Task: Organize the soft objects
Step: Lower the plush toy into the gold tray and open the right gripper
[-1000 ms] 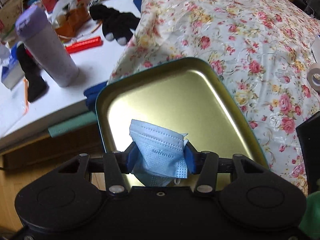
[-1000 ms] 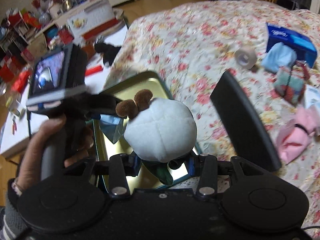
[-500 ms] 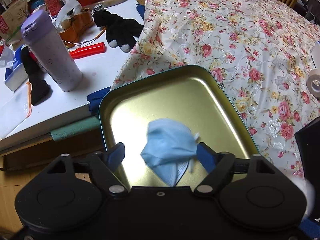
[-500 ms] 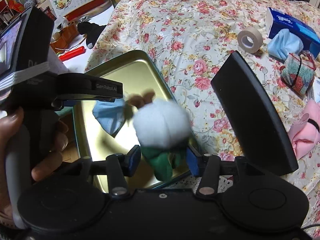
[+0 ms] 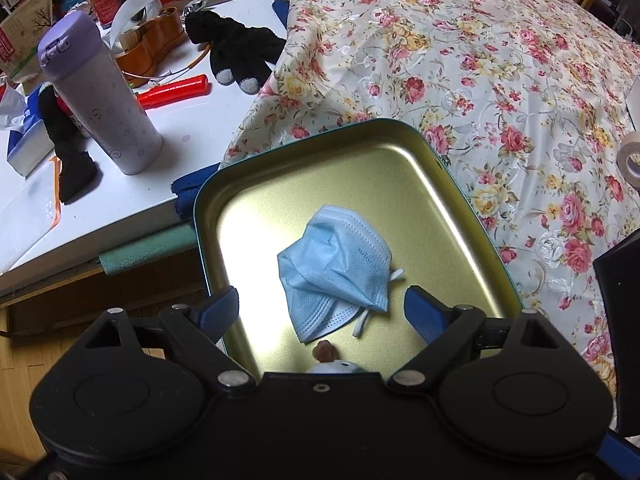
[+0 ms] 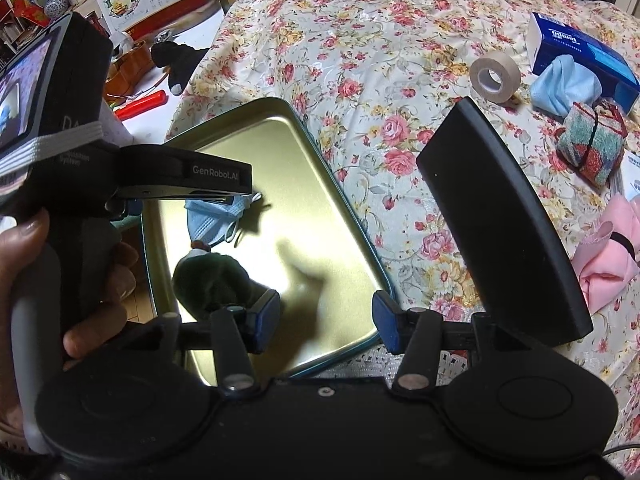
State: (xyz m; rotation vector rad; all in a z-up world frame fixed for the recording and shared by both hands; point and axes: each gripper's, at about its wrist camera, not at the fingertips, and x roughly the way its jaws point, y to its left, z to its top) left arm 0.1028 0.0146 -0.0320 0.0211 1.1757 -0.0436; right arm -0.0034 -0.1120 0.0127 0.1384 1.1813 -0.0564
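Floral bedspread (image 5: 460,64) covered the bed, and a gold-lined tin tray (image 5: 400,168) sat at its corner right by the cluttered white counter (image 5: 188,128). Left hand-held gripper (image 5: 321,312) hung over the tray with its jaws opening wide, gripping nothing, while the blue face mask (image 5: 336,268) lay loose on the tray floor between them. Right hand-held gripper (image 6: 326,320) was partly open and empty too, with the plush toy (image 6: 212,280) lying in the tray just beside its left finger.

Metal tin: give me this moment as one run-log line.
left gripper: opening, empty | right gripper: open, empty | blue face mask, plush toy: in metal tin
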